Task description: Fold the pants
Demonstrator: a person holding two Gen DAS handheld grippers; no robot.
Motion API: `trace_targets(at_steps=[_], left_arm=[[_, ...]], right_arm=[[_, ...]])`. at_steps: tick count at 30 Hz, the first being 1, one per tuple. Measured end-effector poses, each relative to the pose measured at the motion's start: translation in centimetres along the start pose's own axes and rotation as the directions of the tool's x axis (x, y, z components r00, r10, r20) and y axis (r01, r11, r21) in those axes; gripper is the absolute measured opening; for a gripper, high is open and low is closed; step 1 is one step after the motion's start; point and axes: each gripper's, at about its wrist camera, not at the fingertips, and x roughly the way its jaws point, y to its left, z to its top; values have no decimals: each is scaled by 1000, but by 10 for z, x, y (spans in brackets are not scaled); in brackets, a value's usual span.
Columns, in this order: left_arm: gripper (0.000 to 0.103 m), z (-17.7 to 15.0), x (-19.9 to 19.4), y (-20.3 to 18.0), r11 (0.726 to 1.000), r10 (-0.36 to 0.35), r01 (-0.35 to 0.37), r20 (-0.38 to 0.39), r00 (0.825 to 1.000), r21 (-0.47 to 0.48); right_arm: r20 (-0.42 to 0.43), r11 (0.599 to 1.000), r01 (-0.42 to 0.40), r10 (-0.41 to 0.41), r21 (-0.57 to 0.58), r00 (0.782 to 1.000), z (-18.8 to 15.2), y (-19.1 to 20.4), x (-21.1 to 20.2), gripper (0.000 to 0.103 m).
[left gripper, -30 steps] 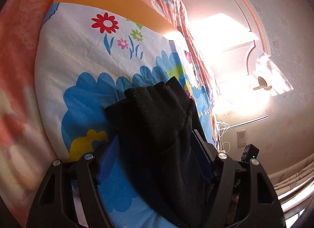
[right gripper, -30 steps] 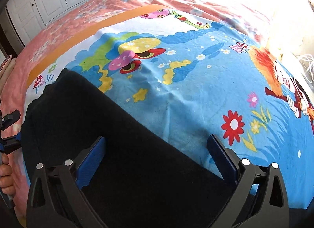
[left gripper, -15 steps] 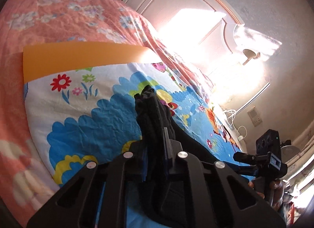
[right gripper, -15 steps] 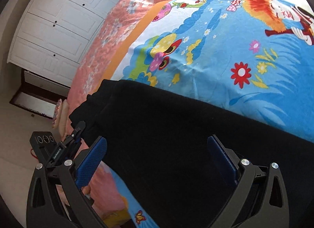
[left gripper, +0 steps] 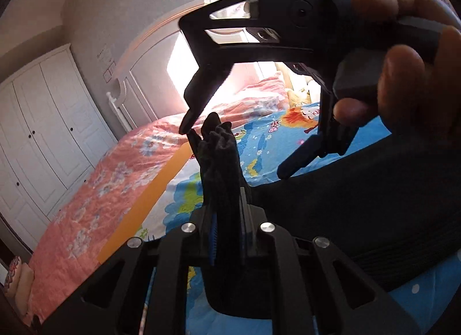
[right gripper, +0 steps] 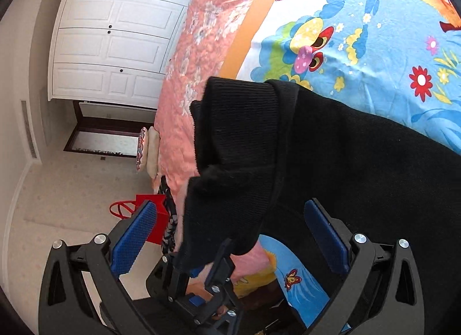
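My left gripper (left gripper: 227,219) is clamped on a bunched fold of the black pants (left gripper: 374,205), its jaws having just closed tight on the cloth. The pinched end sticks up past the fingertips in a ruffled tuft, and the rest of the garment runs off to the right of it, draped over the cartoon-print sheet (left gripper: 259,145).

From the right wrist camera I see that same gripper low in the picture, gripping a ribbed cuff or hem that hangs over the near edge of the bed. Which end of the pants it is I can't say for sure; the fabric is too dark to read. The bulk of the pants lies across the blue sheet, to the right of the lifted end.

My right gripper (right gripper: 230,237) has its jaws wide apart, with the blue pads (right gripper: 135,237) standing either side of the hanging cloth and not pressing on it. In the left wrist view it hangs above the pants, held by a hand (left gripper: 403,55), with its fingertips just above the tuft.

Beyond the sheet lies a pink floral bedspread (right gripper: 184,104), and past that a white wardrobe (right gripper: 115,32). A red bag (right gripper: 149,214) sits on the floor beside the bed.
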Motion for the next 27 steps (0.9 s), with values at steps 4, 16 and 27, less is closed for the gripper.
trace_targets(at_steps=[4,16,27], left_arm=[[11,-3,-7,-43,991,22,-26,37,999,129],[62,-8,-34,-43,965,-184,206,142,973,-162],[34,-69,-1,-53,719,-456,463,151,877,-519]], right_arm=[[-23,994,108,-108,-22,994,-9,-9,-2,98],[-8,986,155,-156,-64,988,-36,-41,-31,31],[60,984,152,-147,-94,987,-45,-7,-71,28]])
